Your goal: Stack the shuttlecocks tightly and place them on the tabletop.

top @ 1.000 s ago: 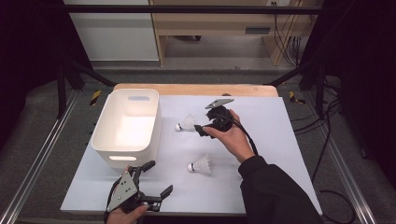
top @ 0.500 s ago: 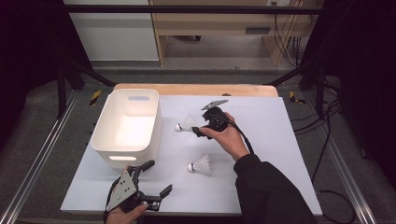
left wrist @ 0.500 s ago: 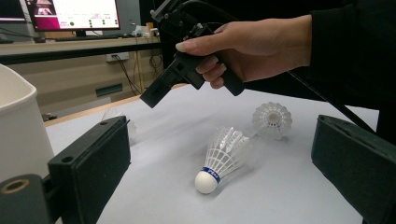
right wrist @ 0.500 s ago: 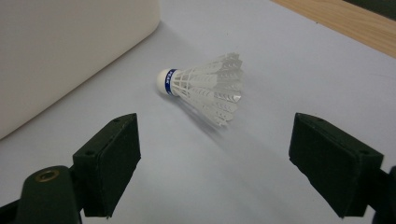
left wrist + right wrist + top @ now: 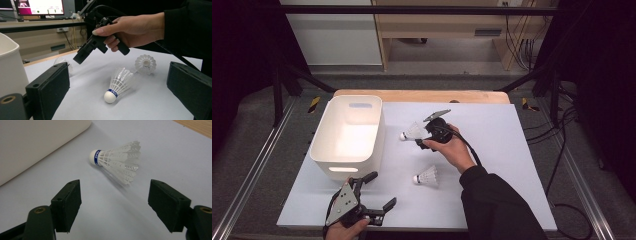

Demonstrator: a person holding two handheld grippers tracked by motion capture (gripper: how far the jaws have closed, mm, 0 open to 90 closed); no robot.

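A white shuttlecock with a blue band lies on its side just right of the white bin. My right gripper hovers close over its skirt, pointing down and left. In the right gripper view the shuttlecock lies just ahead of the jaws of the right gripper. The jaws have just been closing, but they stand open with nothing between them. A second shuttlecock lies nearer me, in front of my open left gripper. A third shuttlecock rests behind it, skirt toward the camera.
The white bin stands on the left of the pale mat, its inside bare. A wooden table edge runs along the back. The person's dark sleeve crosses the mat's front right. Metal rails flank the table.
My right gripper has moved left and lower, onto the far shuttlecock, and its jaws look narrower. The left gripper has stayed put.
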